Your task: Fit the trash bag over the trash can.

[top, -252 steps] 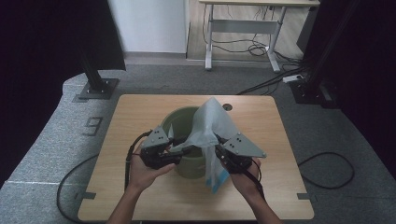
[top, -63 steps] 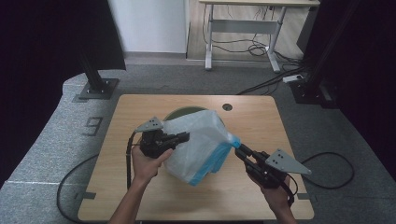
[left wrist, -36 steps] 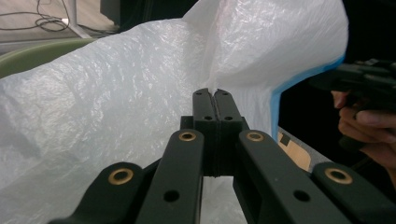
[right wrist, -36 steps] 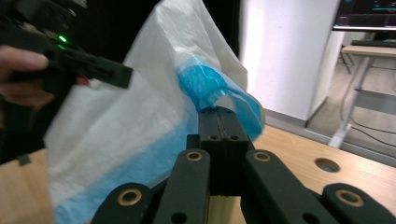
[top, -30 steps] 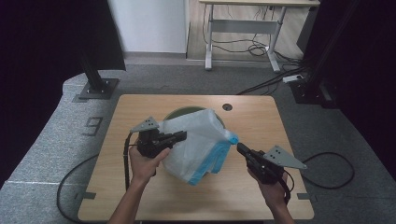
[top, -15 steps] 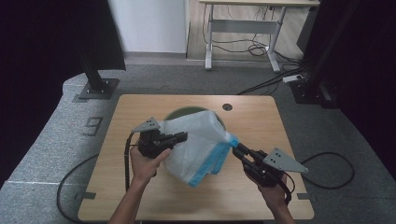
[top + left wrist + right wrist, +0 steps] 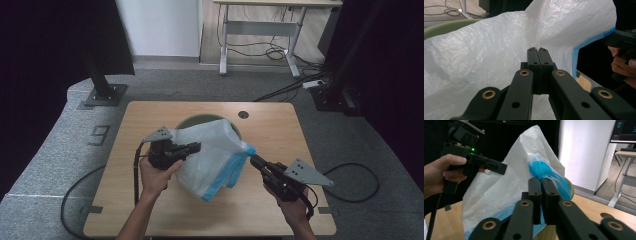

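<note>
The two grippers stretch a white plastic bag (image 7: 212, 155) above the green bin (image 7: 192, 122) on the surface (image 7: 260, 135). The left gripper (image 7: 192, 148) and the right gripper (image 7: 252, 159) each have jaws closed on a bag edge. Next, I think, the mouth must be opened wide and pulled over the rim. The right gripper view shows the blue band (image 7: 544, 173) bunched at its jaws, while the high view shows the bin behind.

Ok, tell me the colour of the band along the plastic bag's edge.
Blue, on a translucent white plastic bag; the band shows best in the right gripper view.

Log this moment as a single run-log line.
left gripper: shut on bag | right gripper: shut on bag's blue edge | bag: stretched over green bin
</note>
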Demonstrator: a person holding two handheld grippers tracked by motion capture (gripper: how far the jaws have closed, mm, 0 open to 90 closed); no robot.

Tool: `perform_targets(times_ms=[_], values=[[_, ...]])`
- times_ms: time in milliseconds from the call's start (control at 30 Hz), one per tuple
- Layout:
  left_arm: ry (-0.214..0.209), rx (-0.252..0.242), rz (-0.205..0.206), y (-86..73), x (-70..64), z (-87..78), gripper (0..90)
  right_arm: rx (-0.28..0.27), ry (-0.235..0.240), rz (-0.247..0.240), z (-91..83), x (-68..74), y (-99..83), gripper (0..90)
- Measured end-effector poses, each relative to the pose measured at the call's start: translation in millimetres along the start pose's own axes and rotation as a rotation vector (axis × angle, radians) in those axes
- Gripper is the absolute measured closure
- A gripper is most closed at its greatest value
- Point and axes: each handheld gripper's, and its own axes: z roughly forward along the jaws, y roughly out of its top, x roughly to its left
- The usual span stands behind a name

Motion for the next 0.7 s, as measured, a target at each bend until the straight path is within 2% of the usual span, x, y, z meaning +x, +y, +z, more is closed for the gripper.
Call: perform_targets(times_ms=[267,567,700], values=[[-0.011,-0.021,-0.016,1.7,1.0,-3.0,89.8,0.006,-0.001,0.003,1.1,-1.8,1.1,89.0],[-0.012,-0.043,-0.02,5.0,3.3,-9.1,89.8,0.024,-0.016,0.031,5.6,-10.5,-7.4,89.0],[-0.022,-0.066,-0.037,5.1,6.1,-13.2,89.8,0.028,-0.024,0.038,5.2,-13.4,-10.2,89.1]])
